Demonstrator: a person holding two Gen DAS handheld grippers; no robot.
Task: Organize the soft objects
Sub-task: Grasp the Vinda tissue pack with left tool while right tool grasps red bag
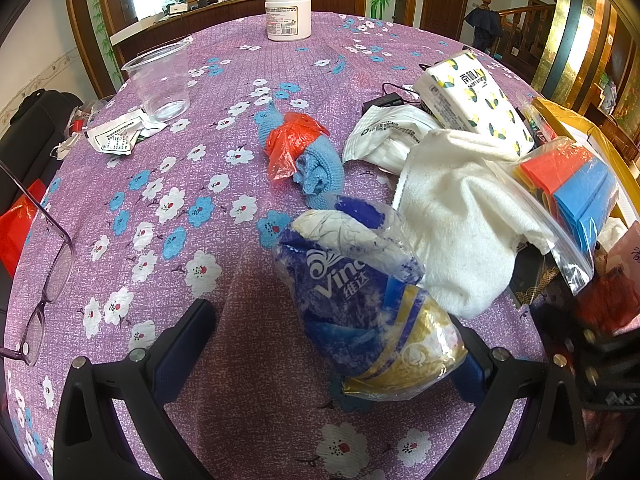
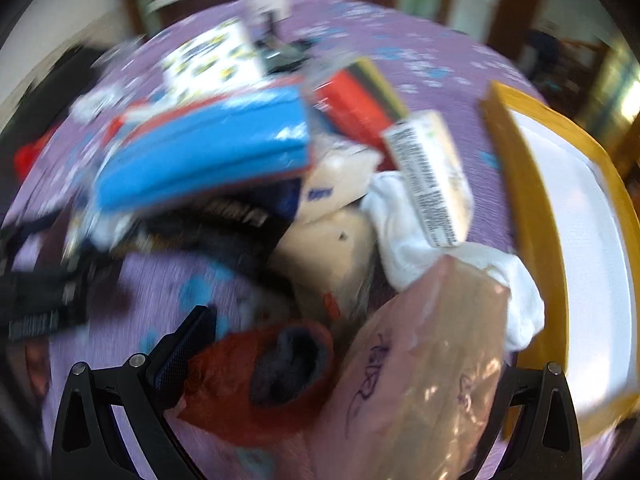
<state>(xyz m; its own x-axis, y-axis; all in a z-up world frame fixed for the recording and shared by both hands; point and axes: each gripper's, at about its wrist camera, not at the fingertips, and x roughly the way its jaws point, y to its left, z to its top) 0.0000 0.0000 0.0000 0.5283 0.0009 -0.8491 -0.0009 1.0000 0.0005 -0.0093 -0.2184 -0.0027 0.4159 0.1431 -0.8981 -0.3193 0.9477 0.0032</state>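
Note:
In the left wrist view my left gripper is open wide, low over the purple flowered tablecloth. A crumpled blue Vinda tissue pack lies between the fingers, against the right one. Beyond it are a white towel, a blue knit piece wrapped in a red plastic bag and a zip bag of red and blue cloths. The right wrist view is blurred. My right gripper stands open wide, with a red bag holding a dark sock and a pink tissue pack filling the gap. That pack hides the right finger.
A yellow-framed tray sits at the right. A lemon-print tissue pack, a white mask pack, a clear cup, a white jar, paper packets and glasses lie around the table.

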